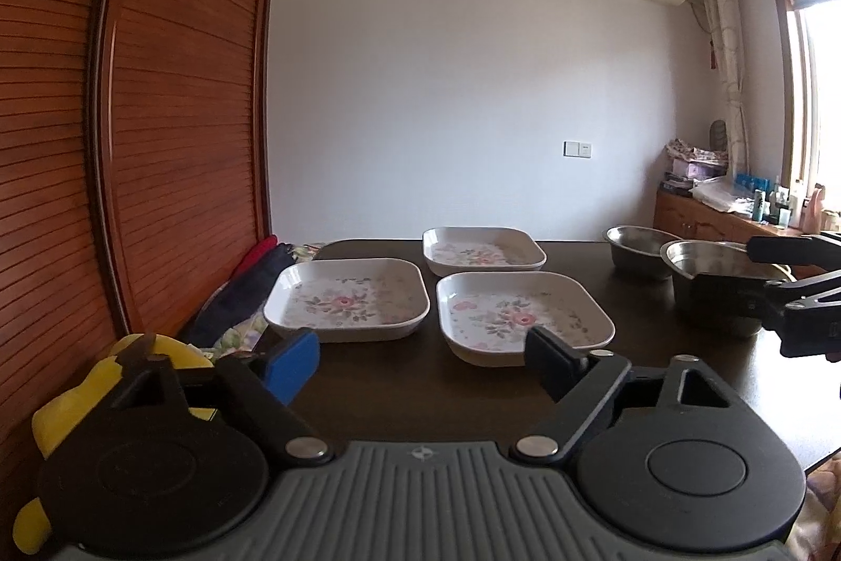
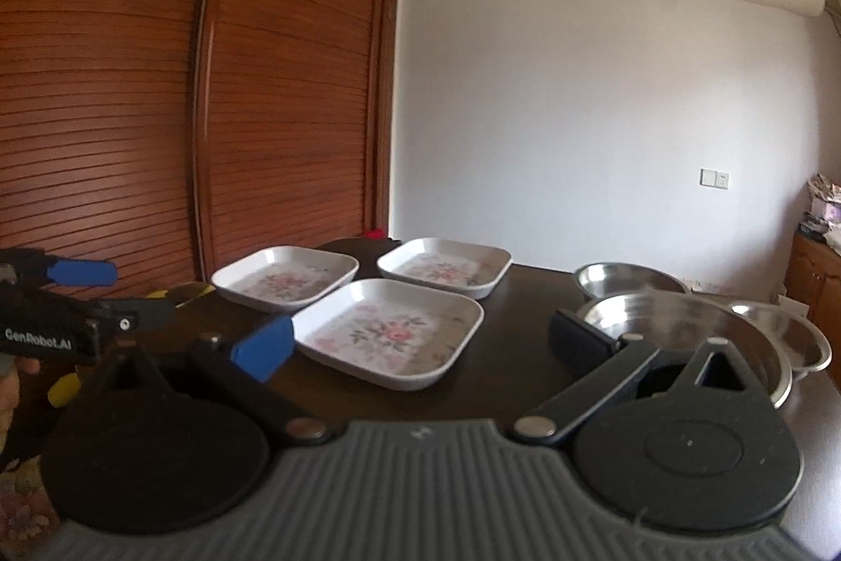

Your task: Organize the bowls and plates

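Three floral square plates [image 2: 391, 334], steel bowls [image 2: 678, 324], dark table [image 2: 525, 350], right gripper [image 2: 420, 348] spread wide

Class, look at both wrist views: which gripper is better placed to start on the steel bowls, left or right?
Right. The right gripper hangs open with the nearest steel bowl beside its right jaw. The left gripper faces the floral plates.

Square white floral plates [image 2: 391, 334] glossy; round steel bowls [image 2: 678, 324] shiny metal; dark wooden bench [image 1: 420, 382] smooth, semi-gloss.
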Demonstrator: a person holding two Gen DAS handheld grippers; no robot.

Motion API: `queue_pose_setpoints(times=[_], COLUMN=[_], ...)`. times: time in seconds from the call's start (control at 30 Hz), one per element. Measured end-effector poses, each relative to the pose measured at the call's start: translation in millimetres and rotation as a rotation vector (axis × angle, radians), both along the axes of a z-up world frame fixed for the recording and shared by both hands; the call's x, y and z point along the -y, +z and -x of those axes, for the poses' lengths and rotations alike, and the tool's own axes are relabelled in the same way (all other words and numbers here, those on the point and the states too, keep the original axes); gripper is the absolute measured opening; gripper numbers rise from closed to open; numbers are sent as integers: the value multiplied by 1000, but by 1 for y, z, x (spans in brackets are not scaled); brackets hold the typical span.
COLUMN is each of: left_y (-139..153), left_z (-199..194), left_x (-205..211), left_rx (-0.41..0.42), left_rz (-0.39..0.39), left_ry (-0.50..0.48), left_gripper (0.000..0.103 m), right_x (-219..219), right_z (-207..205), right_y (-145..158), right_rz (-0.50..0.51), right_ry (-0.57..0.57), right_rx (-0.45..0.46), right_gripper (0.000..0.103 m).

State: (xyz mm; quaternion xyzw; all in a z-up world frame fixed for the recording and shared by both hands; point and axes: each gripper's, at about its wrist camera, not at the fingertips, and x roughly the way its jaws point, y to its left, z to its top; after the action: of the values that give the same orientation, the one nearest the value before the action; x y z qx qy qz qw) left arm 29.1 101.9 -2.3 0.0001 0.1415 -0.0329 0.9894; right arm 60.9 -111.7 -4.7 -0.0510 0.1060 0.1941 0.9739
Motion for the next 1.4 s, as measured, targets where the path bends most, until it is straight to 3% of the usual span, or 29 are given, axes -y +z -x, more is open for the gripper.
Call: queue_pose_setpoints(times=[0.13, 0.4, 0.5, 0.57, 0.73, 0.97, 1.2, 1.4], left_y=[1, -5, -8, -10, -11, -11, -16, -17], left_z=[-9, -37, -50, -61, -82, -102, -106, -108], left_x=[2, 4, 5, 7, 8, 8, 9, 10], left_rx=[-3, -47, -77, -101, -145, -197, -225, -250], left_rz=[-12, 5, 14, 8, 26, 32, 48, 57], left_ry=[10, -16, -32, -47, -66, -66, -87, -92], left_gripper=[101, 91, 84, 71, 64, 63, 63, 63], right_x=[-5, -7, -8, -9, -10, -16, -27, -20], right_z=[-10, -35, -48, -58, -88, -132, -169, -205], right_y=[4, -6, -4, 0, 11, 18, 26, 20], right_rz=[14, 19, 30, 39, 75, 137, 234, 244], right_ry=[19, 44, 53, 64, 96, 148, 186, 189], right_rx=[-12, -87, -104, -116, -140, -201, -251, -371], right_gripper=[88, 79, 77, 75, 67, 49, 49, 49])
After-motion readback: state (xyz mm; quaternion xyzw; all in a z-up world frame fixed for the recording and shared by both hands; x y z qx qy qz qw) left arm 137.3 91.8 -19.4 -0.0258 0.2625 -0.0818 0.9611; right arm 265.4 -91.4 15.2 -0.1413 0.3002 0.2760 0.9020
